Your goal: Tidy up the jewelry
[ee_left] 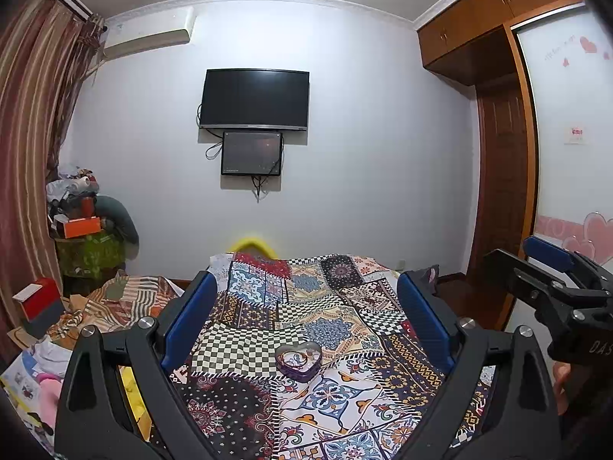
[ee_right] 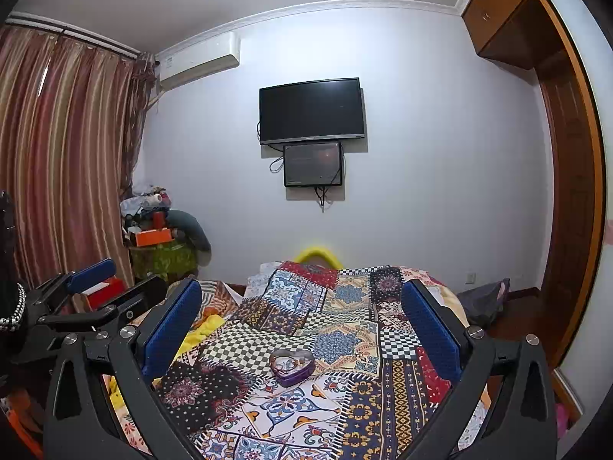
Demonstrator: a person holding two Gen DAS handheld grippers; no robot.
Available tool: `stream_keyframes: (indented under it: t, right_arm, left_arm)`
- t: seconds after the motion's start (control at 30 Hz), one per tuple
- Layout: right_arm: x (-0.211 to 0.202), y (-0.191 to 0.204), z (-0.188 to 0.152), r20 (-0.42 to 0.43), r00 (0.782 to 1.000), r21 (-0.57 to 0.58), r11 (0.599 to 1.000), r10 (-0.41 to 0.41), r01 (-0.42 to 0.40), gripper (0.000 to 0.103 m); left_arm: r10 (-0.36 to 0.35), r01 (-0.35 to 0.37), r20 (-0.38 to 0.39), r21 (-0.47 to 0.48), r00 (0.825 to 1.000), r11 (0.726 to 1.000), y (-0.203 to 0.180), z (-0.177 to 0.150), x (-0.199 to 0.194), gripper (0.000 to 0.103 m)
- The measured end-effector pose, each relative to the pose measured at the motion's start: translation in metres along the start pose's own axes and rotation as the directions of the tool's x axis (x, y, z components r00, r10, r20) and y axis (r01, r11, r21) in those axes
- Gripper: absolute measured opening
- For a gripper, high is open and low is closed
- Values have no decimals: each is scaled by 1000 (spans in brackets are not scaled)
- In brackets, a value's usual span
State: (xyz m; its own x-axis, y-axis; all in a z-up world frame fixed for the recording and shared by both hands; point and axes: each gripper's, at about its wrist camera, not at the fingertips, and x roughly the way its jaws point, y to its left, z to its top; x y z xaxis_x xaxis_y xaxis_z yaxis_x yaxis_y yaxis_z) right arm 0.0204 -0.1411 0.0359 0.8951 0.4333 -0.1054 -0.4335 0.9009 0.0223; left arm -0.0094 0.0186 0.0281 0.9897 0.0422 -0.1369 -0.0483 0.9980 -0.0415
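Nearest to me, my left gripper (ee_left: pixel 302 326) is spread wide with nothing between its blue pads (ee_left: pixel 189 318), and my right gripper (ee_right: pixel 302 329) is just as wide and just as empty; each one shows up at the edge of the other's view, so I judge I am holding them side by side, level, raised above the bed and pointing forward along it rather than down at anything. Framed between the fingers in both views sits the heart-shaped tin (ee_left: pixel 299 358), purple-walled and open, resting on the patchwork bedspread (ee_left: pixel 337 402) near the middle of the bed, well clear of either gripper. Inside the tin I can make out a small tangle of pieces, what looks like beads or rings, but they are too small for me to name one by one. I see no loose jewelry lying on the bedspread around it, though the busy pattern could easily hide a small item. So I judge the work is either close to finished, with the pieces gathered in the tin, or not yet started on sorting what lies inside; I cannot tell which. No lid for the tin is visible. Beyond the foot of the bed, the dark television (ee_left: pixel 254 99) hangs on the far wall.
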Motion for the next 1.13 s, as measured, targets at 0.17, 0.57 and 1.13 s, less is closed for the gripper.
stream_keyframes:
  t: [0.17, 0.57, 1.13]
  right_arm:
    - [2, -3, -1, -9, 1000, 14, 1000, -2, 2, 103]
    - [6, -13, -4, -32, 999, 41, 999, -11, 12, 103]
    - [13, -17, -6, -52, 999, 51, 999, -17, 19, 103]
  left_arm:
    - [-9, 9, -9, 8, 1000, 1000, 0, 0, 2, 95]
    - [-28, 29, -32, 14, 999, 999, -3, -3, 10, 95]
    - [-32, 32, -43, -1, 999, 999, 1, -7, 18, 95]
